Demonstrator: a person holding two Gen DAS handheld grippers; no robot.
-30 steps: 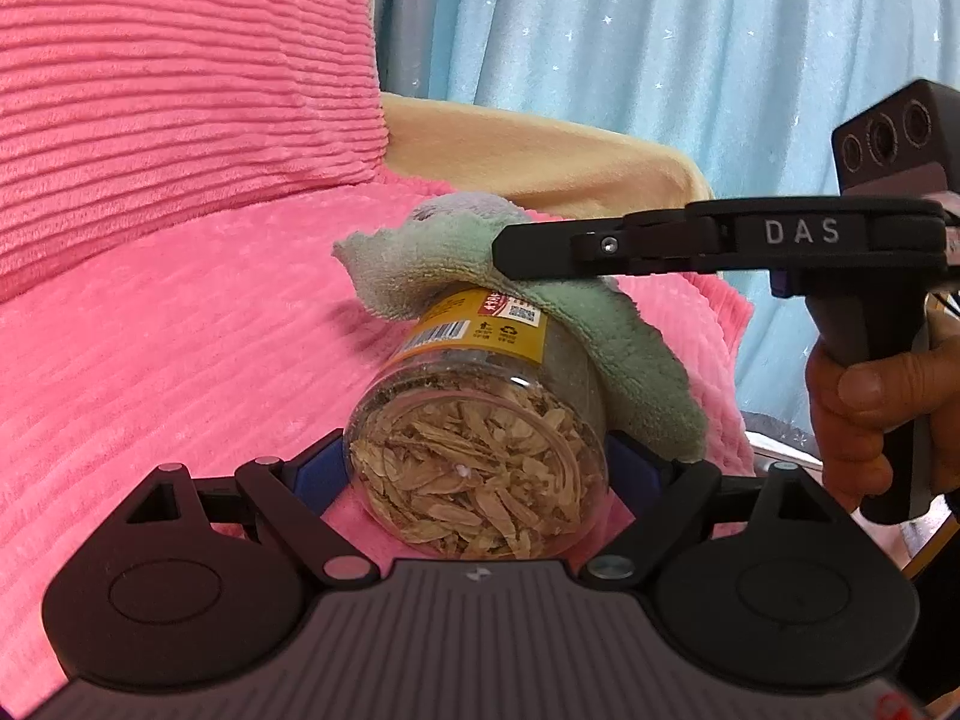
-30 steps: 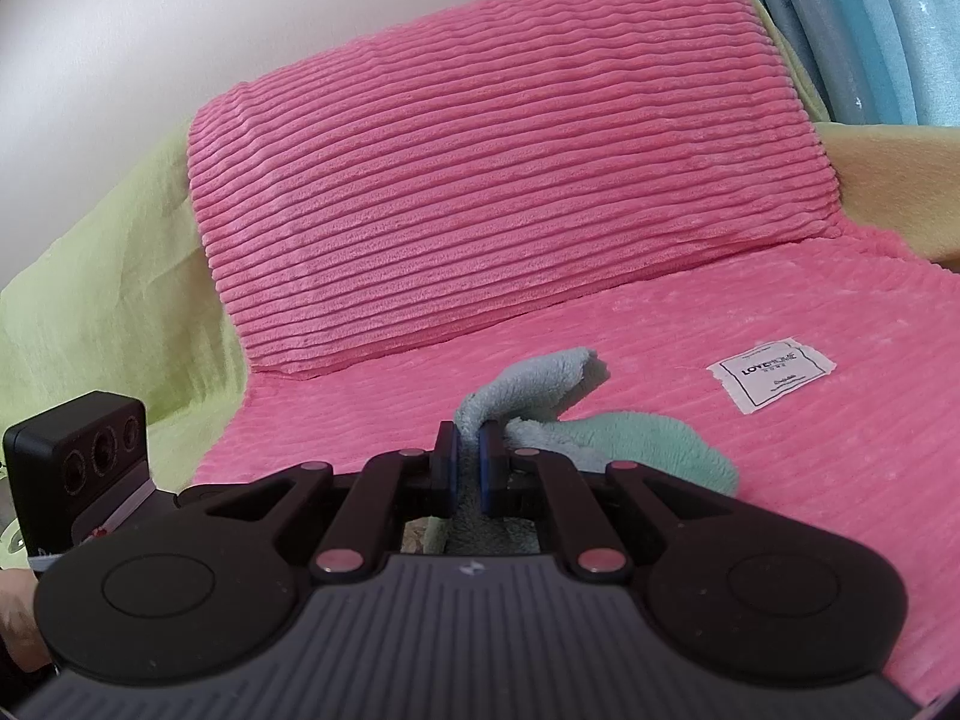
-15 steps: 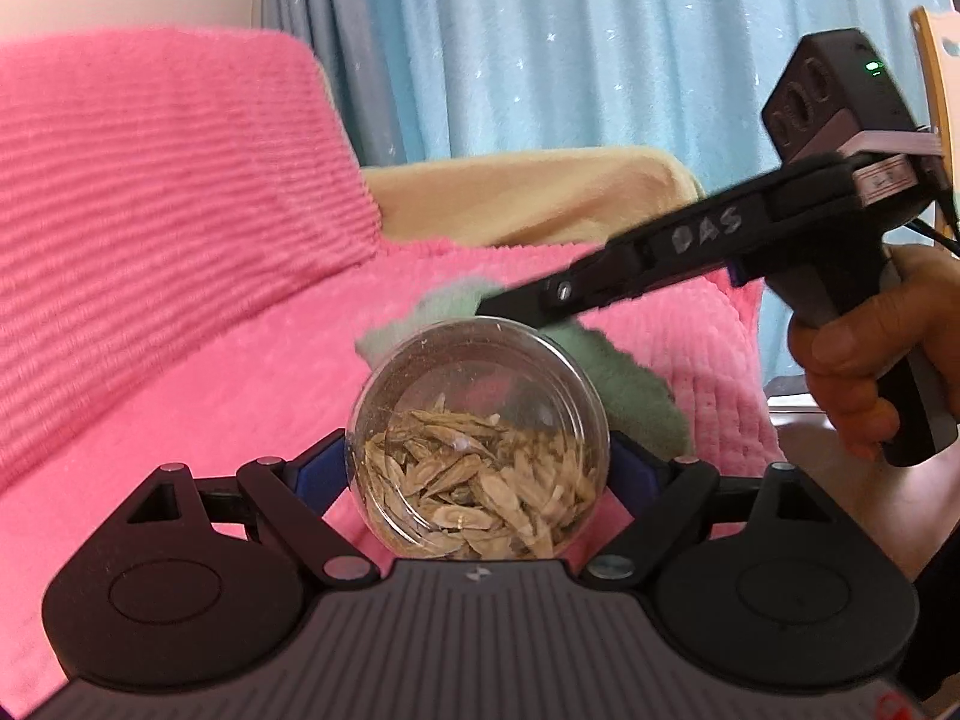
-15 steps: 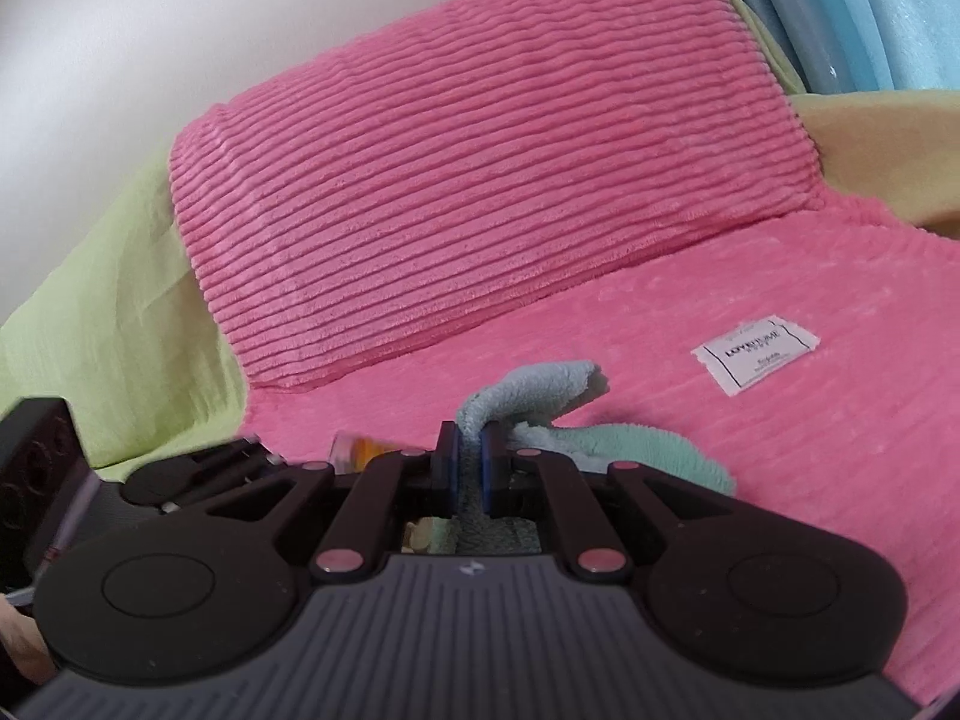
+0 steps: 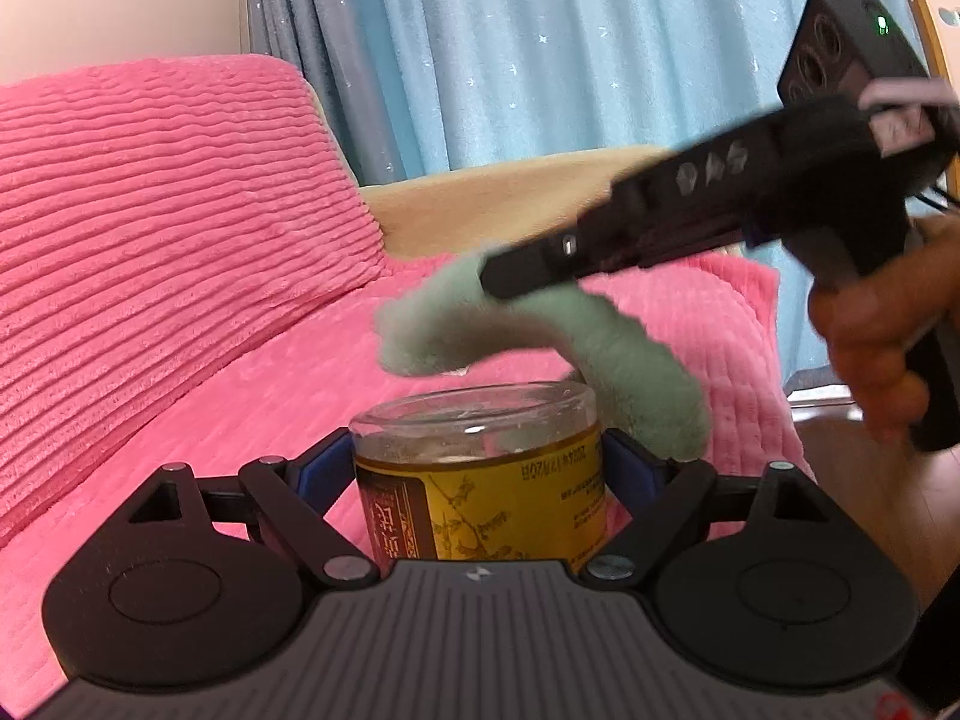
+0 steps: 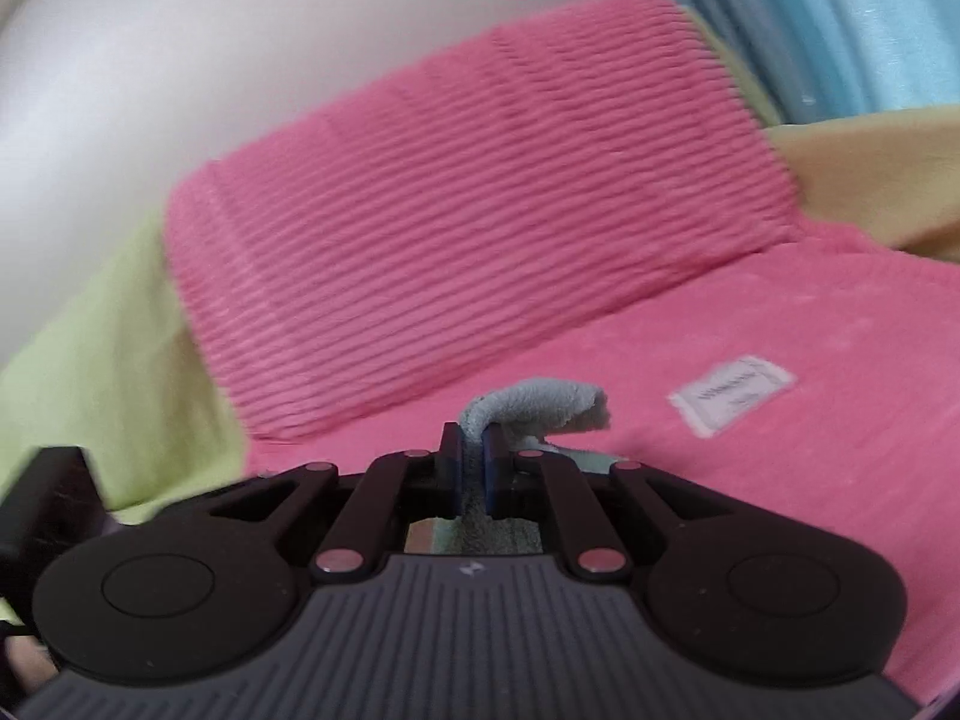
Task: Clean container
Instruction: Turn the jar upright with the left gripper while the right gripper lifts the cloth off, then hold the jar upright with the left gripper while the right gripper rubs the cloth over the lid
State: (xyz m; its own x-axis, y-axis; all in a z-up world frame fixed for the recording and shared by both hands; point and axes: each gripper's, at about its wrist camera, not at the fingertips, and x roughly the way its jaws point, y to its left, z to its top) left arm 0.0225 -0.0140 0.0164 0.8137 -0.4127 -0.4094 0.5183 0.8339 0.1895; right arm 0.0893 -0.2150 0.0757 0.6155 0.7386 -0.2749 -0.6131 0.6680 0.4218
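Item one: our left gripper [image 5: 480, 468] clamps the labelled clear jar [image 5: 480, 480] above the pink sofa cover [image 5: 210, 396]. Item two: our right gripper [image 6: 472, 468] pinches the green cloth [image 5: 540, 336], draped just above the jar.

A clear plastic jar [image 5: 480, 474] with a yellow and dark red label, the print upside down, is clamped between the blue pads of the left hand-held gripper [image 5: 480, 468], its flat clear end up. A fluffy pale green cloth [image 5: 540, 336], pinched in the right hand-held gripper [image 6: 472, 450], arches over the jar and hangs down behind its right side.
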